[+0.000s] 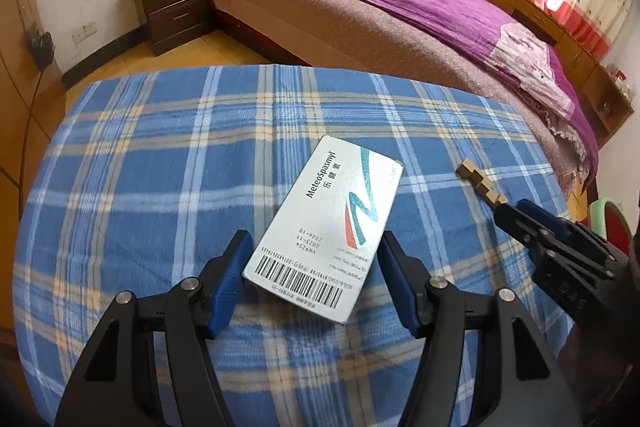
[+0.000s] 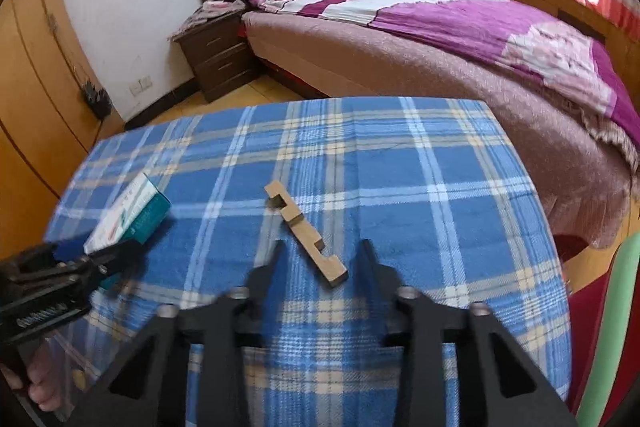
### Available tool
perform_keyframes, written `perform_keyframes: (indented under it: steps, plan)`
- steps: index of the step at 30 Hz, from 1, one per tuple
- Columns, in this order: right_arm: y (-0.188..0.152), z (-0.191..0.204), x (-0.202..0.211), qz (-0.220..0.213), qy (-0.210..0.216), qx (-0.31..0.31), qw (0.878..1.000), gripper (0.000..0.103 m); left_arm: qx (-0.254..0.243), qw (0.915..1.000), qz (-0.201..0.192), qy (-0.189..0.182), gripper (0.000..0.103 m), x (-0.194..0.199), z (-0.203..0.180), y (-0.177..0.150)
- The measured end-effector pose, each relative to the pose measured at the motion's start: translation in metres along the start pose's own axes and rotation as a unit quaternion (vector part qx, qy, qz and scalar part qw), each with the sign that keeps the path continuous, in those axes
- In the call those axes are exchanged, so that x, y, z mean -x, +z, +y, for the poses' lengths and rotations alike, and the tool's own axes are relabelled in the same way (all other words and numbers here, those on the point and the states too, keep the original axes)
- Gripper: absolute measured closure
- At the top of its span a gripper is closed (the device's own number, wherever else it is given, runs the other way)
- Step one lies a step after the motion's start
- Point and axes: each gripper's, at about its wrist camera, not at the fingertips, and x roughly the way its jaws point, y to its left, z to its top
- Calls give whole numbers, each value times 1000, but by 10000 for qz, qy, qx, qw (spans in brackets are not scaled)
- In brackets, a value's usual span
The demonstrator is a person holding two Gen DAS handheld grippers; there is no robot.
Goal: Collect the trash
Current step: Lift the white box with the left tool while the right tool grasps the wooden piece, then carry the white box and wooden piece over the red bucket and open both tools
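While both tongs straddle their targets, neither grips: the left tongs (image 1: pixel 314 249) stand wide around the medicine box (image 1: pixel 326 223) lying flat on the plaid worktop (image 1: pixel 160 155), and the right tongs (image 2: pixel 320 247) flank the notched wooden strip (image 2: pixel 306 233), fingers apart, positioned for lifting.

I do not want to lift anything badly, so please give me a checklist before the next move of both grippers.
1. The medicine box lies between the left gripper fingers: ok.
2. Left pads pressing the box: not ok, a gap shows on one side.
3. Near end of the wooden piece between the right gripper fingers: ok.
4. Right pads pressing the wood: not ok, gaps on both sides.
5. Trash container in view: not ok, none visible.
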Motion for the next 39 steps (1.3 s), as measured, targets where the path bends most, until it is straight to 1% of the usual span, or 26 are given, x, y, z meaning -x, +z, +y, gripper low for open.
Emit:
perform_keyframes:
  steps: [2, 3, 9, 17, 26, 34, 39]
  plan:
    - [-3, 1, 1, 8, -23, 65, 10000, 89, 29, 10000, -41, -11, 38, 3, 0, -4]
    - [-4, 0, 2, 38, 17, 47, 10000, 90, 32, 10000, -53, -22, 38, 5, -1, -6]
    - [-17, -10, 15, 86, 256, -222, 9994, 91, 82, 9999, -121, -82, 38, 19, -5, -13]
    - [-39, -22, 60, -151, 509, -647, 9965, 91, 88, 9993, -267, -241, 39, 47, -18, -23]
    - [-63, -39, 119, -490, 598, -901, 9929, 90, 103, 9982, -493, -338, 38, 84, -33, -40]
    - [-87, -58, 170, -812, 622, -1208, 9874, 91, 94, 9976, -545, -421, 38, 104, -48, -59]
    - [-104, -68, 195, -970, 591, -1358, 9842, 91, 101, 9969, -533, -566, 39, 114, -57, -72]
